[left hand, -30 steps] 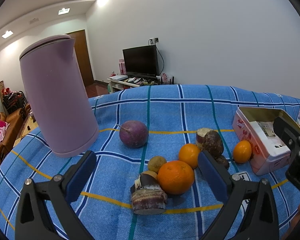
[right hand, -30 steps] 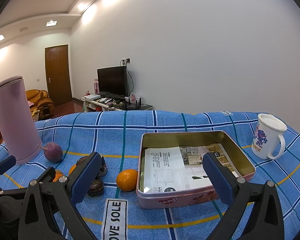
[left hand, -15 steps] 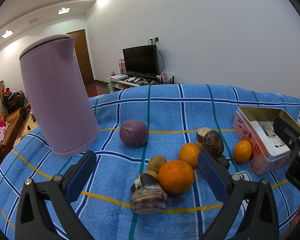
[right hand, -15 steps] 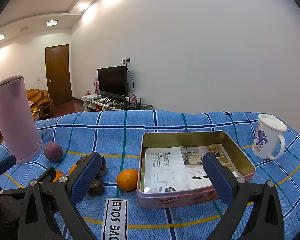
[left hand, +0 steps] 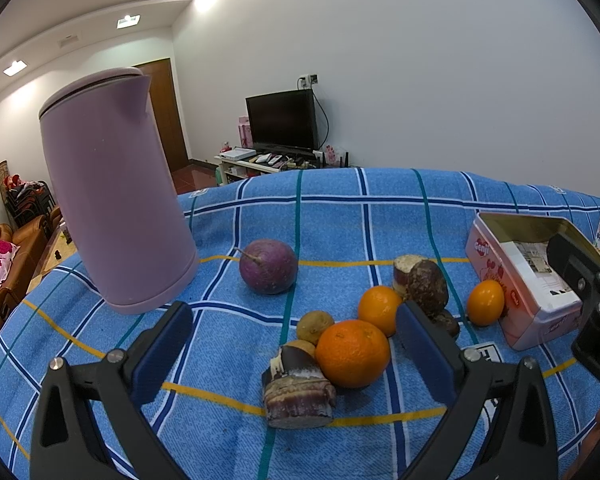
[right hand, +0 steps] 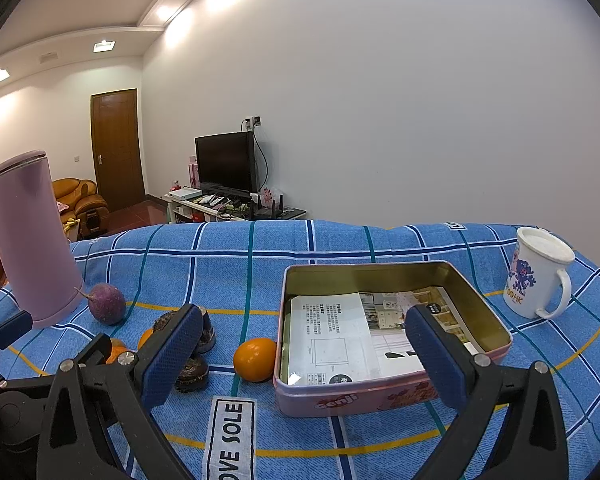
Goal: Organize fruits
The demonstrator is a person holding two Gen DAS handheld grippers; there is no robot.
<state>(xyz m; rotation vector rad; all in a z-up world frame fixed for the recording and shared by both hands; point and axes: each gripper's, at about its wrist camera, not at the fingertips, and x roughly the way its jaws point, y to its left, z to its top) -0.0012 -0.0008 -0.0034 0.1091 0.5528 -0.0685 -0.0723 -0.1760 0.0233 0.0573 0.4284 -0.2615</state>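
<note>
The left hand-held gripper hangs just above the bench with its jaws spread wide and nothing between them; the big orange lies on the cloth in the gap ahead of the blue pads, touched by neither. The right hand-held gripper is likewise wide open and empty, its right pad over the near side of the tin and its left pad in front of the dark fruits.

From largest to smallest: the bench is covered by a blue checked cloth. A tall lilac kettle stands at the far left. The pink tin sits open at the right, holding only printed paper (no fruit is inside it). A white mug stands upright beyond the tin's right end, well apart from it.

The fruits lie in a loose group between kettle and tin. A purple round one with a stem rests near the kettle's base. The big orange touches a cut brown-and-purple chunk on its left. Behind it are a second orange and a small yellowish-brown fruit. A dark brown lump leans against another cut piece. The smallest orange lies just beside the tin's left wall.
</note>
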